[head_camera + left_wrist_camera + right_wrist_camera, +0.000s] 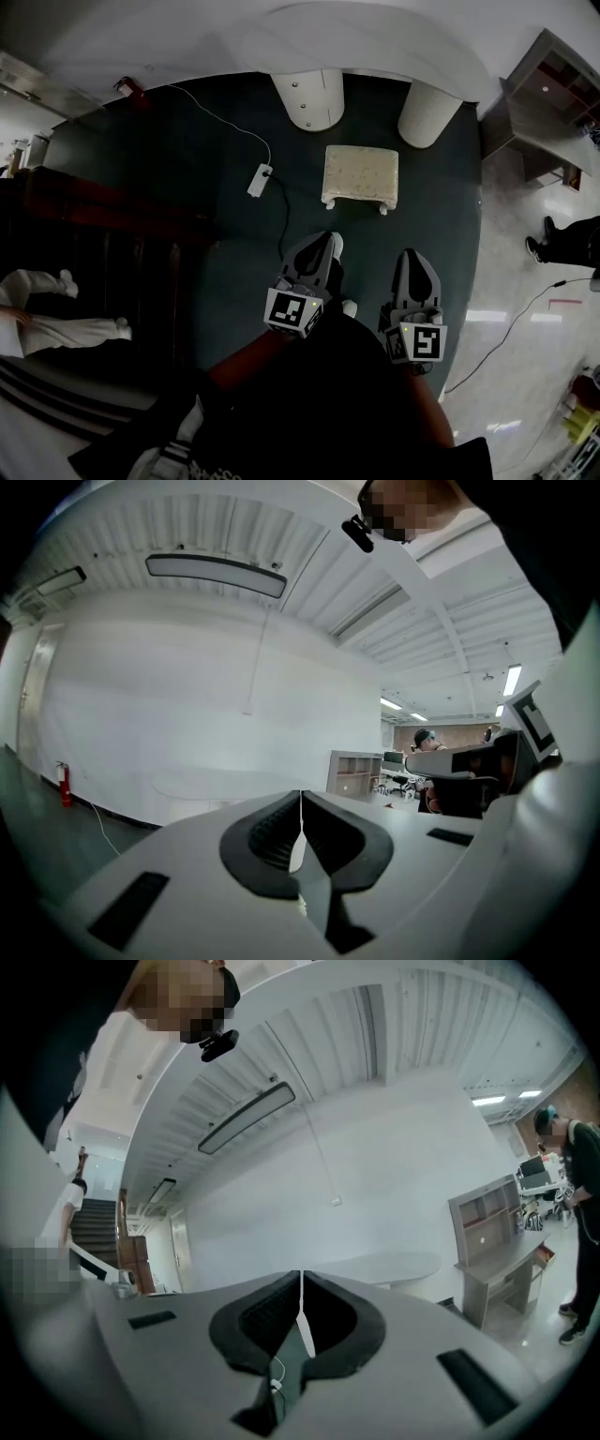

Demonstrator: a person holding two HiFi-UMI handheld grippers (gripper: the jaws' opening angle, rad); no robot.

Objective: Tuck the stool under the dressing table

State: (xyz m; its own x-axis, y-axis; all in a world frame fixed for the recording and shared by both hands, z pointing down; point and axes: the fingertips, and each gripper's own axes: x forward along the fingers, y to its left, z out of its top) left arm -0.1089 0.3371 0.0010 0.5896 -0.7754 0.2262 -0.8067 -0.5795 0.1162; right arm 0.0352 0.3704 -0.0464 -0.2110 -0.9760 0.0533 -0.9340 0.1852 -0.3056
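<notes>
Cream stool point(361, 175) is sitting upright on the dark carpet point(187, 169), out in the open just short of the dressing table point(375, 37). It is lining up roughly with the gap between the table's left leg point(308, 98) and right leg point(428, 112), and no part of it is under the white top.

Left gripper point(330, 240) is hovering near the stool's near edge without touching it. In its own view the left gripper point(301, 808) is showing jaws pressed together with nothing between them.

Right gripper point(413, 255) is hanging beside it, also clear of the stool. Its own view is showing the right gripper point(300, 1290) closed and empty too, with the tabletop ahead.

White power strip point(259, 180) is lying on the carpet left of the stool, with its cable point(225, 122) running off toward the wall.

A wooden shelf unit point(548, 98) is standing at the far right, off the carpet.
</notes>
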